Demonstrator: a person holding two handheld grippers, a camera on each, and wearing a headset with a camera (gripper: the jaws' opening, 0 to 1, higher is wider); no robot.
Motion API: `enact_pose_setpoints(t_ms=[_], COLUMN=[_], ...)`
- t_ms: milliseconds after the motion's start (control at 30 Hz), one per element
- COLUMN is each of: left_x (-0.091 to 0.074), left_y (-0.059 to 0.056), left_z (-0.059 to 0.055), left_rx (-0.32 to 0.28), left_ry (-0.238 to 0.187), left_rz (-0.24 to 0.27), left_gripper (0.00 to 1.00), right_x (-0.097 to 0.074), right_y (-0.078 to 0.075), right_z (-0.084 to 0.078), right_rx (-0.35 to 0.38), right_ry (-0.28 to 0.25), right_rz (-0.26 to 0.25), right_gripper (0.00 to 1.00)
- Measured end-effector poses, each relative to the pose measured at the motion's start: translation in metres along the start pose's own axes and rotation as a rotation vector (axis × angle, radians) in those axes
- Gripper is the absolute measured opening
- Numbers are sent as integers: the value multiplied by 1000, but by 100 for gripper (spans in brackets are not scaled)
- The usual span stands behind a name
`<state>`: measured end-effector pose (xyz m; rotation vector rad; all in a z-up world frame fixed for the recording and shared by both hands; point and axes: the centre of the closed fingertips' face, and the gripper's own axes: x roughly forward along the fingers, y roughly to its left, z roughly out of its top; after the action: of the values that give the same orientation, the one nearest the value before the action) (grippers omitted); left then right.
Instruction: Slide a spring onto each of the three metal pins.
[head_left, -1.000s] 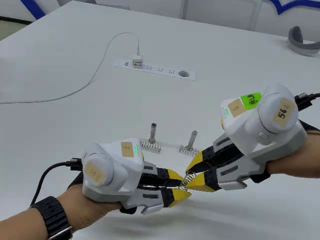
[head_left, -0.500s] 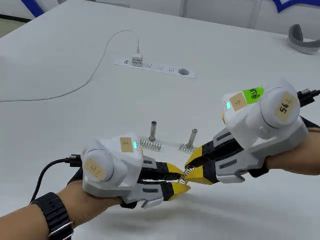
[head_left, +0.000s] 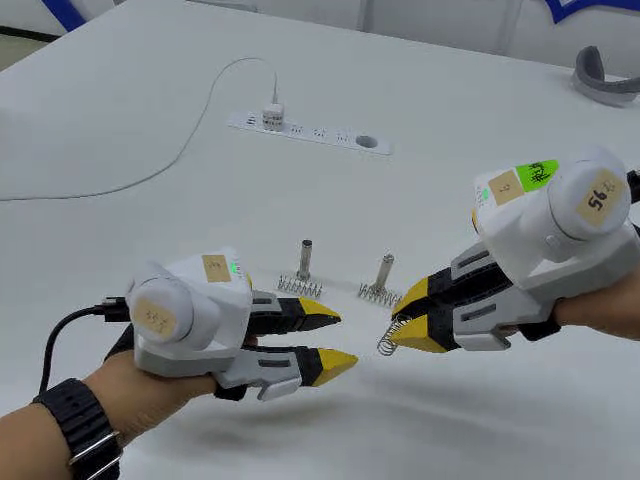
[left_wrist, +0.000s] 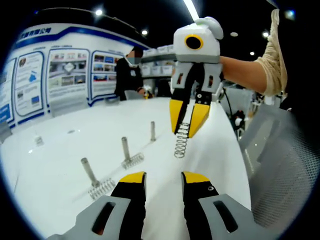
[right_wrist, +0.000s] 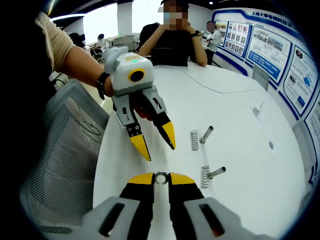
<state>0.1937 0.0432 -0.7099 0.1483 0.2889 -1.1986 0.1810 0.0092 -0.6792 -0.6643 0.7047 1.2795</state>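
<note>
My right gripper (head_left: 400, 326) is shut on the upper end of a small metal spring (head_left: 389, 341), which hangs below its yellow tips. The left gripper view shows that spring (left_wrist: 180, 141) dangling from the right gripper (left_wrist: 184, 131); the right gripper view shows it end-on (right_wrist: 161, 178). My left gripper (head_left: 342, 338) is open, a short way left of the spring and holding nothing. Two pins (head_left: 305, 258) (head_left: 384, 271) stand on the white table (head_left: 150, 110), each with a spring (head_left: 298, 288) (head_left: 378, 295) lying at its foot. A third pin (left_wrist: 153, 131) stands farther along.
A white power strip (head_left: 310, 135) with a plug and a long cable lies at the back of the table. A grey curved object (head_left: 605, 80) sits at the far right corner. People (right_wrist: 175, 40) sit across the table and a mesh chair (right_wrist: 70, 150) stands beside it.
The two grippers have drawn apart. My left gripper has pulled back to the left, away from the spring. The right gripper has moved right, keeping the spring in its tips.
</note>
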Motion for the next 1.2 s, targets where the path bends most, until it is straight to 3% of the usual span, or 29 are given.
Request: enact_pose_setpoints(t_ms=[267, 500, 767, 1200], left_x=[-18, -27, -32, -33], left_y=[25, 40, 48, 54], left_z=[-4, -6, -6, -7], left_rx=[-39, -55, -62, -77], left_ry=[-3, -4, -6, -5], left_rz=[88, 141, 182, 205], left_gripper=[39, 47, 52, 60], right_x=[-13, -28, -46, -75], right_y=[-13, -26, -42, -78], right_z=[-9, -14, -21, -37], right_rx=[31, 58, 87, 132], right_ry=[5, 7, 11, 44], right_rz=[-52, -100, -159, -269], right_gripper=[12, 12, 12, 12])
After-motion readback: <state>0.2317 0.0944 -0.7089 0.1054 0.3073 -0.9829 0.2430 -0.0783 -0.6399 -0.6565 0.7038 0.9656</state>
